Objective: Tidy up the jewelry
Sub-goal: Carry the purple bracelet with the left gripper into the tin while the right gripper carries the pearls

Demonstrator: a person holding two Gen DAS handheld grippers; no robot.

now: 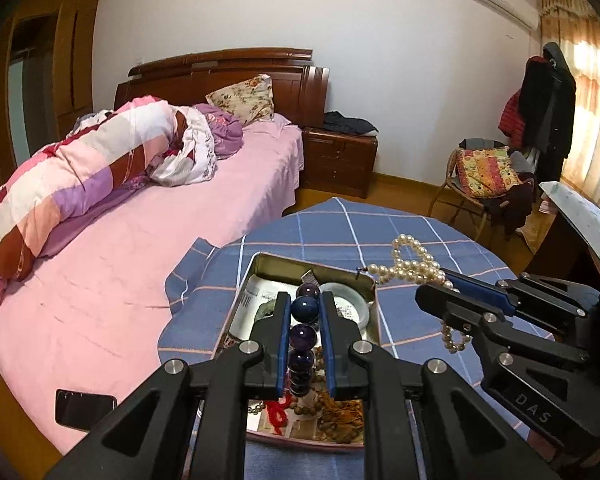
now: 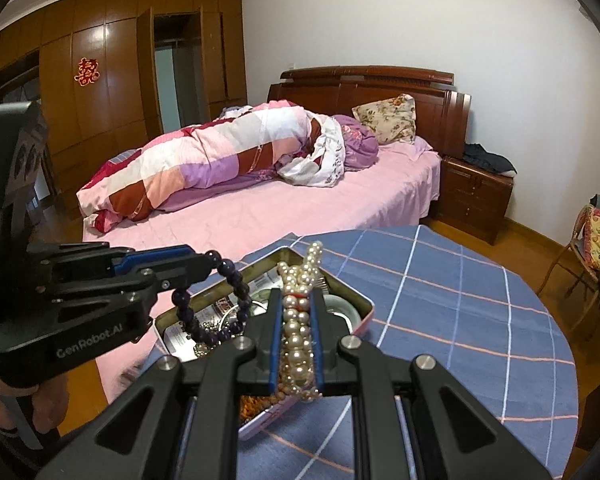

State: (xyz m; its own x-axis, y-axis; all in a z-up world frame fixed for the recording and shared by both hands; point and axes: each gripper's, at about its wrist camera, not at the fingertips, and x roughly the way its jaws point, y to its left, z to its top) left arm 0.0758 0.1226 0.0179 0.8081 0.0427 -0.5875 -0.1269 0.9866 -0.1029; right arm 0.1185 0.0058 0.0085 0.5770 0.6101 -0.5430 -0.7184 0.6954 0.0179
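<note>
The left gripper (image 1: 305, 308) is pinched on a bracelet of dark purple and blue glass beads (image 1: 303, 338), which hangs between its blue-padded fingers above the open rectangular metal tin (image 1: 374, 312). To its right, the right gripper (image 2: 297, 300) is clamped on a bunched string of cream pearls (image 2: 298, 336), held over the tin's far corner and the blue checked tablecloth (image 2: 460, 320).

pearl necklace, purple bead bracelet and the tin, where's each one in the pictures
pearl necklace (image 2: 298, 332): right wrist view, on the pearls between the fingers.
purple bead bracelet (image 1: 303, 338): left wrist view, on a dark purple bead.
tin (image 1: 284, 261): left wrist view, on its far rim.
</note>
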